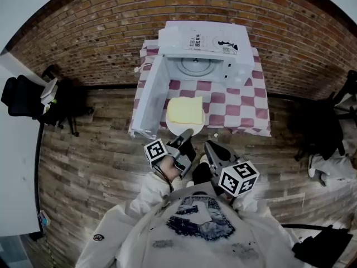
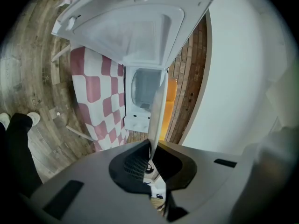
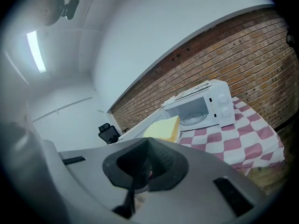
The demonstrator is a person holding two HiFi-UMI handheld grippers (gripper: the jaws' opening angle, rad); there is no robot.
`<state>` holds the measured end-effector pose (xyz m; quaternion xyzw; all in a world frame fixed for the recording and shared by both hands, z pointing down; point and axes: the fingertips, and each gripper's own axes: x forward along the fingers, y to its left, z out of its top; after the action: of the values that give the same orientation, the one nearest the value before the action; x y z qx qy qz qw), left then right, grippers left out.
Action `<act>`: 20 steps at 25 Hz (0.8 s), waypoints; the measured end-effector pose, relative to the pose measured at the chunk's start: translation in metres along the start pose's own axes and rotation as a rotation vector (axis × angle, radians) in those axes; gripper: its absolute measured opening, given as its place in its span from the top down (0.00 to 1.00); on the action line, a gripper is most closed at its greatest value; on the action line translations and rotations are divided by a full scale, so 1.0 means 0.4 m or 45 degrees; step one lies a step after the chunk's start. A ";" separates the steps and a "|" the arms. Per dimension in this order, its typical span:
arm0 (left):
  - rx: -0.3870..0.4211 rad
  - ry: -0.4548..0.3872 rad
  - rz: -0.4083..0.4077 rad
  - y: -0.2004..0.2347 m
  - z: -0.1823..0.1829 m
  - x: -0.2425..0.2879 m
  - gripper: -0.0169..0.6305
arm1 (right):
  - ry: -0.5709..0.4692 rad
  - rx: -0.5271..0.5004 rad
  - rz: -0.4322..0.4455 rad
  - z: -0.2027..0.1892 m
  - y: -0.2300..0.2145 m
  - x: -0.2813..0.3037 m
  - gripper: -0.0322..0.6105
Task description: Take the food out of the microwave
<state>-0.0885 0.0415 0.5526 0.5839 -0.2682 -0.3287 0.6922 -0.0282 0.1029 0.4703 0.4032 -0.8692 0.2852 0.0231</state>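
Microwave [image 1: 206,43] on table [image 1: 251,110], door [image 1: 148,99] swung to L, food [image 1: 186,109] on plate [image 1: 172,125] in front — wall [image 1: 111,32] behind.

Label [image 1: 218,43] on microwave [image 1: 203,52] top: print illegible.

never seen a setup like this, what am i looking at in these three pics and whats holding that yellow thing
There is no robot here. A person holds a two-jaw gripper in each hand. The head view looks down from a camera on their head. The other two views come from cameras riding on each gripper.

A table with a red and white checked cloth carries a white microwave oven, and its door is swung open. The left gripper is clamped on the rim of a round white plate. The plate carries a pale yellow slab of food, already outside the oven. The right gripper sits beside the plate with its jaws together, seemingly empty.
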 end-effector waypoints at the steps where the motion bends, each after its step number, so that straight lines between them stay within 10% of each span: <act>1: 0.000 -0.003 -0.002 -0.001 -0.006 -0.010 0.94 | -0.001 -0.004 0.002 -0.005 0.006 -0.007 0.93; 20: 0.005 -0.020 -0.024 -0.013 -0.091 -0.130 0.94 | -0.024 -0.053 0.009 -0.072 0.088 -0.107 0.93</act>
<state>-0.0952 0.1039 0.5417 0.5851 -0.2686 -0.3393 0.6858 -0.0301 0.1649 0.4659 0.4022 -0.8765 0.2635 0.0223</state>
